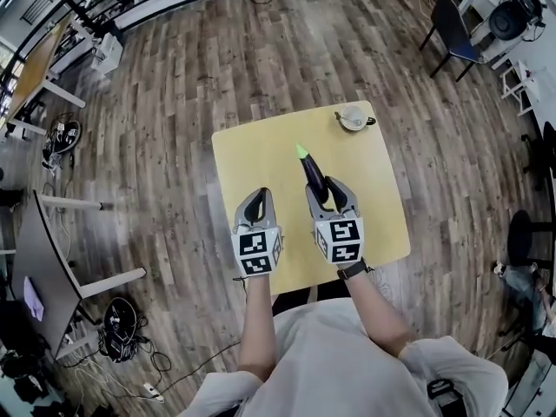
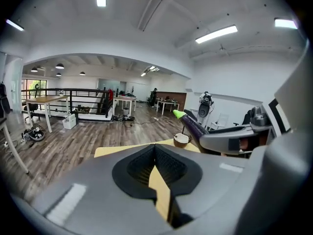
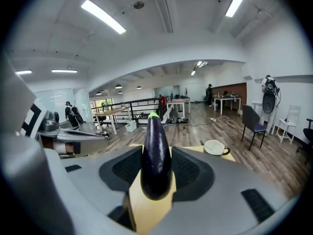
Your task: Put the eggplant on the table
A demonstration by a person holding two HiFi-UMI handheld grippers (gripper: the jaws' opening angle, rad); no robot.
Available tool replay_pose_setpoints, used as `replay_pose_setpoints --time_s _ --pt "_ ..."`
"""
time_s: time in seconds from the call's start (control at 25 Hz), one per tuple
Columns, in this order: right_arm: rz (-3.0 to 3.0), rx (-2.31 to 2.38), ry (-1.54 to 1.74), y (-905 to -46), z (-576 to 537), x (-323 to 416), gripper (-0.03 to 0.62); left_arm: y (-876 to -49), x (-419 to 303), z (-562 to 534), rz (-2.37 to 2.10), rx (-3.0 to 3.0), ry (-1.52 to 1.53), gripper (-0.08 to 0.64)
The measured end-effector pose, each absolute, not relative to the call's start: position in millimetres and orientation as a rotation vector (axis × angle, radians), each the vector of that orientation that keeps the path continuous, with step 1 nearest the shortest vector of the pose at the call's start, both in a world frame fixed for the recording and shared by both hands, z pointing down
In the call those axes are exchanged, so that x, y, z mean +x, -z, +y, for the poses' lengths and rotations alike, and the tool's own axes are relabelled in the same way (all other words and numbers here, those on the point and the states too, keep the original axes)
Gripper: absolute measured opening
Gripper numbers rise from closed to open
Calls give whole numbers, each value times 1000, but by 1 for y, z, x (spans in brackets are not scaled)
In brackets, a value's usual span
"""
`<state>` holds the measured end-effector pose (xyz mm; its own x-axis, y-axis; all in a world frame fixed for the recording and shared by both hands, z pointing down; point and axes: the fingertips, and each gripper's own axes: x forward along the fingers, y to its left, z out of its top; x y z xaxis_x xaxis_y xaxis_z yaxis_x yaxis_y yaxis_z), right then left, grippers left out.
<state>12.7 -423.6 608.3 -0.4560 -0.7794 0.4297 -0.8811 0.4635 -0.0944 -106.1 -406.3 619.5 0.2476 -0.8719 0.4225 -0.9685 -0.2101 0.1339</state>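
A dark purple eggplant (image 1: 312, 170) with a bright green tip is held above the yellow square table (image 1: 261, 155). My right gripper (image 1: 329, 195) is shut on its thick end, and the green tip points away from me. In the right gripper view the eggplant (image 3: 155, 155) stands between the black pads and fills the gap. My left gripper (image 1: 255, 205) hovers over the table's near left part, its pads close together with nothing between them. From the left gripper view (image 2: 157, 173) the eggplant (image 2: 191, 124) shows to the right.
A white cup on a saucer (image 1: 354, 117) sits at the table's far right corner. Wooden floor surrounds the table. A dark chair (image 1: 454, 29) stands far right, grey desks (image 1: 43, 259) at the left, cables and a power strip (image 1: 152, 391) on the floor.
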Motion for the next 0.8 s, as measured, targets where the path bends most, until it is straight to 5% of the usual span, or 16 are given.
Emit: replay_pose_setpoints --time_s 0.8 --pt "-2145 1232 -700 -775 -450 13 187 -747 -101 -424 -1582 1954 -461 9"
